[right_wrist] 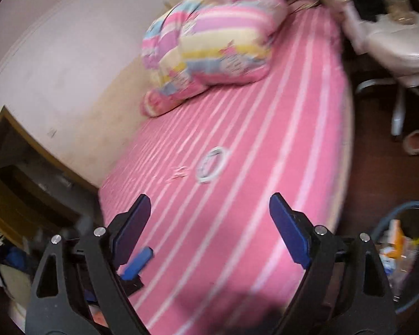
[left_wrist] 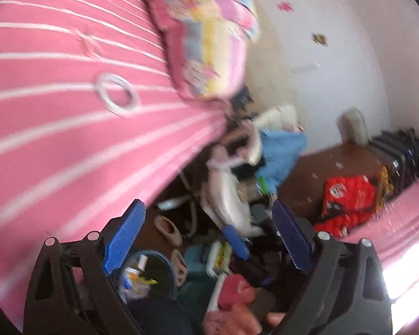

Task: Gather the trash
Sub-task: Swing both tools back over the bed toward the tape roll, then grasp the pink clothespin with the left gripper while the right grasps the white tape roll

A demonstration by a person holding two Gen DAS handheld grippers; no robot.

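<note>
Your left gripper (left_wrist: 206, 240) is right in front of its camera, with its blue pads (left_wrist: 124, 236) spread wide apart and nothing between them. Below it you can see a messy floor. A round trash bin (left_wrist: 153, 276) with a blue rim sits low on the left, and it has bits of trash (left_wrist: 132, 277) inside. Two pale slippers (left_wrist: 169, 230) lie near the bin. A white chair (left_wrist: 231, 195) stands by the bed, and a red bag (left_wrist: 346, 203) lies far off to the right.

Your right gripper (right_wrist: 209, 229) is wide open too, and it holds nothing. It hangs over the pink striped bed (right_wrist: 265, 195). A white ring (right_wrist: 211, 164) lies flat on the sheet, ahead of the pads and not touching them. Just left of the ring is a small clear scrap (right_wrist: 178, 173), too blurry to name. A puffy striped quilt (right_wrist: 209, 47) is bunched up at the far end of the bed. The trash bin shows at the right edge of this view, on the floor beside the bed.
</note>
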